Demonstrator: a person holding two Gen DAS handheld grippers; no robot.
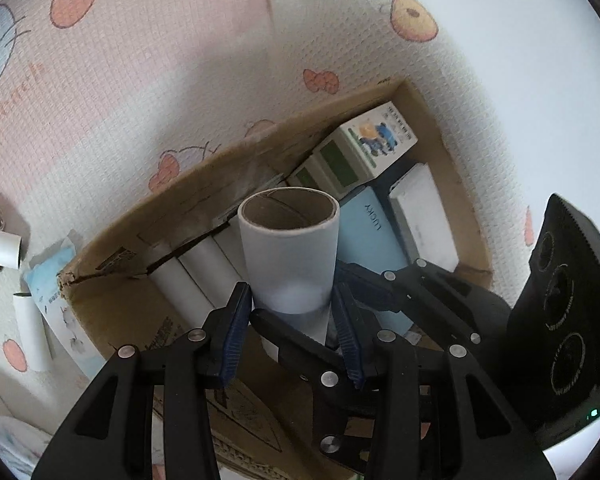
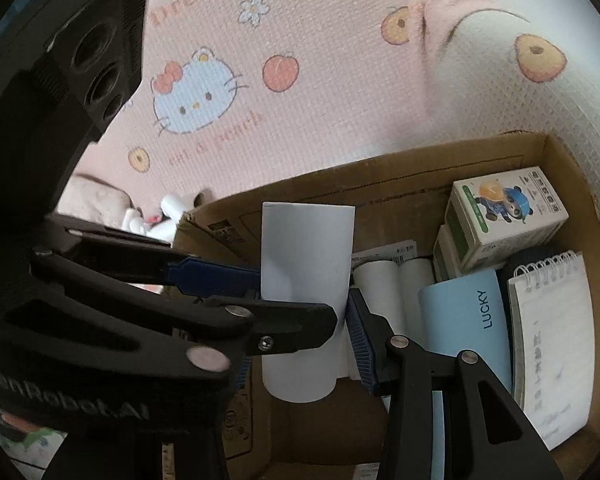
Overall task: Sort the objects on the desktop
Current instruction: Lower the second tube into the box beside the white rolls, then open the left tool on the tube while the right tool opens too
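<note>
Paper tube (image 1: pixel 290 256): white outside, brown card inside, held upright over the cardboard box (image 1: pixel 220 168), its open top toward the left wrist camera.
Left gripper (image 1: pixel 292 312): blue-padded fingers pinch the tube's lower part from both sides, reaching forward and down into the box.
Right gripper (image 2: pixel 300 344): crosses in at the same height; its blue pad (image 2: pixel 362 344) lies against the tube's right side and its other finger passes in front of the tube, which sits between them. Whether it truly clamps cannot be told.
Left gripper body, seen from the right wrist: black, printed "GenRobot.AI".
Box contents: white rolls (image 2: pixel 392 288) lying side by side, a blue case (image 2: pixel 472 320), a spiral notepad (image 2: pixel 552 340), a small carton (image 2: pixel 508 216) with a cartoon panda.
Writing: "LUCKY" on the blue case; the carton's and notepad's print is too small to read.
Cloth (image 2: pixel 300 100) under the box: pink, with cat faces, fruit and partly legible lettering.
Outside the box: more white tubes (image 1: pixel 4 248) lie left of it.
</note>
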